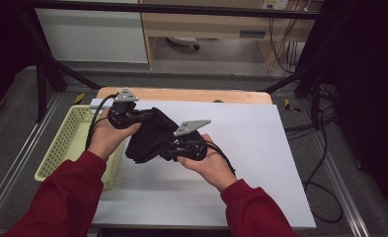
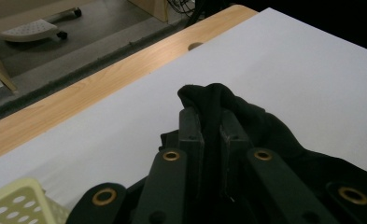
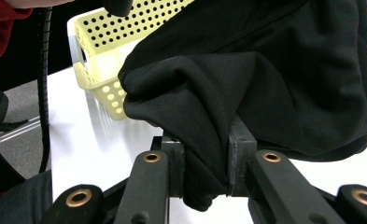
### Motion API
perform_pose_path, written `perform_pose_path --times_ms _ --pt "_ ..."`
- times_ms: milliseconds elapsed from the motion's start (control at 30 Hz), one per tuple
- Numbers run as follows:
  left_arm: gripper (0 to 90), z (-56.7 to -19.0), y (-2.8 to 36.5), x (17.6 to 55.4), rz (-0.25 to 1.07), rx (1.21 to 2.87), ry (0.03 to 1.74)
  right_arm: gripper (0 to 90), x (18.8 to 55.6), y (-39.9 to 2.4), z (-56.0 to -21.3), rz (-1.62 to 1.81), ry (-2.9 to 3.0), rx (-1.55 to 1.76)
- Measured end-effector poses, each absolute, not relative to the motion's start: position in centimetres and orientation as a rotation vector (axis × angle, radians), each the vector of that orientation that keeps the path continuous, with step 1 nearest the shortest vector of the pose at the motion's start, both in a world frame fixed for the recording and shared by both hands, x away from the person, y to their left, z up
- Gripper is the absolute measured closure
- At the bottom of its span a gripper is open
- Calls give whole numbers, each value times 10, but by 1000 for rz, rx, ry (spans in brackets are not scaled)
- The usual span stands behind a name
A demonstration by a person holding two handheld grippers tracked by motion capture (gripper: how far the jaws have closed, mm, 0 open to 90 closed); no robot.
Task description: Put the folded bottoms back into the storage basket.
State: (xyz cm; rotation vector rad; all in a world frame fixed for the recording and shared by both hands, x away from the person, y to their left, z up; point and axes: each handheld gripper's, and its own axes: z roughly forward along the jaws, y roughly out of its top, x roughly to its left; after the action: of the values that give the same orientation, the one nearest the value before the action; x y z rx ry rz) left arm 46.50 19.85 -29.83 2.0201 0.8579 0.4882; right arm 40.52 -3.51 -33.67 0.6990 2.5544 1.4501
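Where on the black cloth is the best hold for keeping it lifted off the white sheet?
At its bunched upper folds, one near each end, coming in from either side. The black cloth is limp and sags in the middle, so two spread holds carry it. The left tongs and right tongs are each shut on such a fold, with the yellow basket beside them.

Black cloth [image 1: 149, 136], soft and matte, bunched into deep folds. Held up off the white table sheet, slung between the two grippers. One gathered fold pinched between the left gripper [image 2: 214, 128] jaws, poking just past their tips. Another thick fold [image 3: 207, 154] clamped between the right gripper [image 3: 207, 161] jaws, bulk billowing above and beyond them.
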Motion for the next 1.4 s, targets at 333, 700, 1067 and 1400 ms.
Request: perform_pose_path --times_ms 333,700,1067,1400 --pt "828 -296 217 466 509 2008 883 743 410 -13 -331 1455 2567 667" --pt "828 -294 227 466 507 1996 903 743 413 -4 -325 1447 2569 651" --pt "827 -289 238 467 515 1987 919 743 413 7 -318 1467 2561 621" --pt "827 -287 252 466 528 1968 939 743 413 20 -316 1495 2553 603"
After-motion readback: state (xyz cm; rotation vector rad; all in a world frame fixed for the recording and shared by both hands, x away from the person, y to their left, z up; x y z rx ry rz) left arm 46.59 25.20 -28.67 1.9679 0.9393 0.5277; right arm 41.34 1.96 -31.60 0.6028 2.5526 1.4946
